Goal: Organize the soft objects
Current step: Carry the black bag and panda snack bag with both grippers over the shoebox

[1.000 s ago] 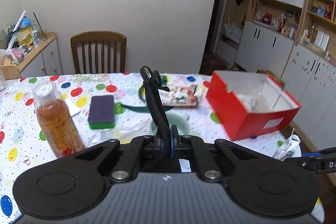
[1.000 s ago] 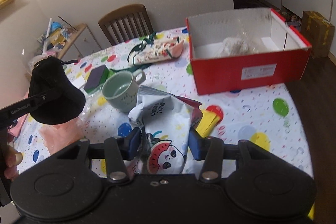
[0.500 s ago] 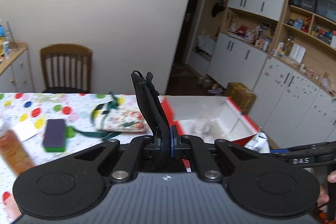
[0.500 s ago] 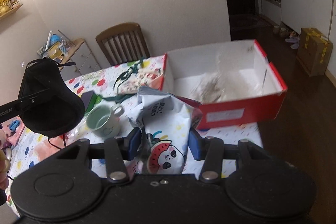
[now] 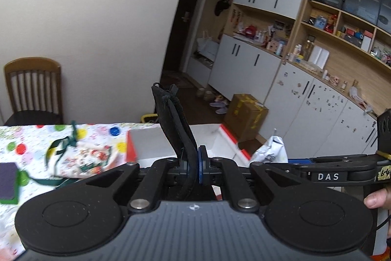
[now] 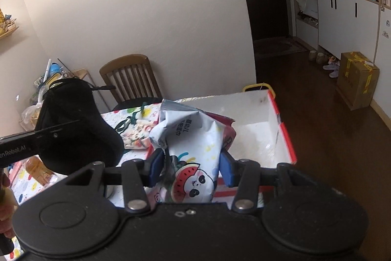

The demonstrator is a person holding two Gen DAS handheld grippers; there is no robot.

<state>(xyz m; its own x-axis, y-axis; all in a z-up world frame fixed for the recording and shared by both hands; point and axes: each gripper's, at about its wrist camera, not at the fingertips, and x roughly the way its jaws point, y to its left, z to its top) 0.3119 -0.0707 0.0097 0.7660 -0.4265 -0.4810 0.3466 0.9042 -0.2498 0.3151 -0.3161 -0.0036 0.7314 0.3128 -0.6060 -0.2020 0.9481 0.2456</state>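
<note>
My left gripper (image 5: 193,164) is shut on a black drawstring pouch (image 5: 174,119) that stands up between its pads; the same pouch (image 6: 73,129) hangs at the left of the right wrist view. My right gripper (image 6: 190,166) is shut on a white wipes pack with a watermelon panda print (image 6: 193,146), seen crumpled in the left wrist view as well (image 5: 270,151). Both grippers hover at the near side of an open red box with a white inside (image 6: 283,131), also visible ahead of the left gripper (image 5: 227,136).
A floral pouch with a green ribbon (image 5: 83,158) and a purple-green sponge (image 5: 8,184) lie on the dotted tablecloth (image 5: 29,141). An amber bottle (image 6: 36,169) lies left. A wooden chair (image 6: 130,77) stands behind the table, a cardboard box (image 6: 356,80) on the floor.
Both grippers have swung right and risen, bringing the red box from the far right to directly in front. The bottle and mug have slid out of the left wrist view.
</note>
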